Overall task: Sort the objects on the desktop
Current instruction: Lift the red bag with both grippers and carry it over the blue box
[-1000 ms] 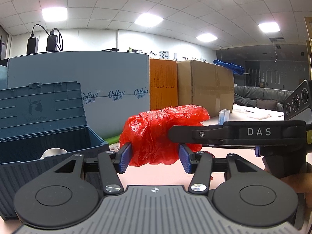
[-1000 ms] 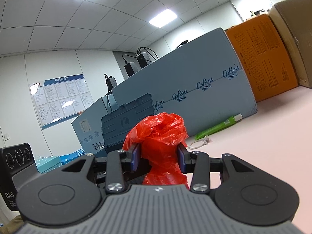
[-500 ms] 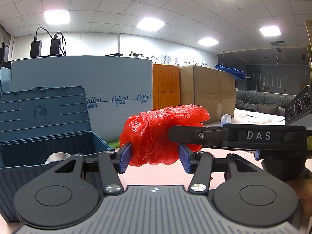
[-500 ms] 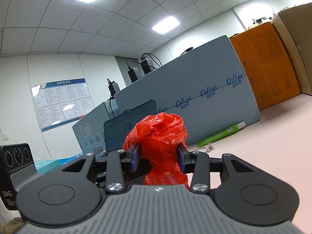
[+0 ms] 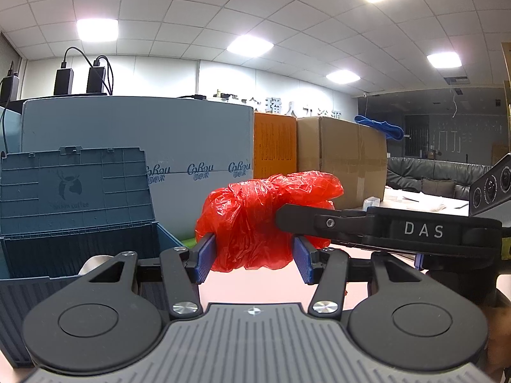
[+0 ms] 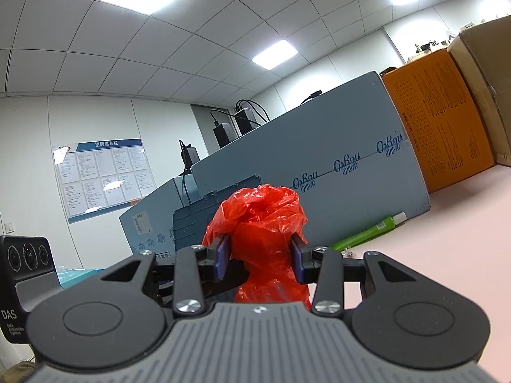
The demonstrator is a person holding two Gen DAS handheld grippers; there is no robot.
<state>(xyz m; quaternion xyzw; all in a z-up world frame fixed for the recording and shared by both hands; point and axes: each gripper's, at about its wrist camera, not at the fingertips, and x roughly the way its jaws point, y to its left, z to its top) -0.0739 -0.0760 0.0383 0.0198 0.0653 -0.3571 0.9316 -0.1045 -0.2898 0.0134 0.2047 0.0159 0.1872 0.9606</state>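
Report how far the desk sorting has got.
Done: a roll of tape lies in the open blue box. In hand: both the left gripper and right gripper pinch the red plastic bag. Left: the green tube on the table.

Pink table (image 6: 447, 255), green tube (image 6: 367, 234) right of the jaws by grey-blue box (image 5: 137, 134), open teal crate (image 5: 73, 210) left, orange box (image 5: 274, 146) and cardboard box (image 5: 345, 150) beyond.

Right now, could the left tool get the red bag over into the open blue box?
Probably yes. The left tool grips the red bag, the blue box sits open just beside it, and nothing lies between, though the right tool also clamps the bag.
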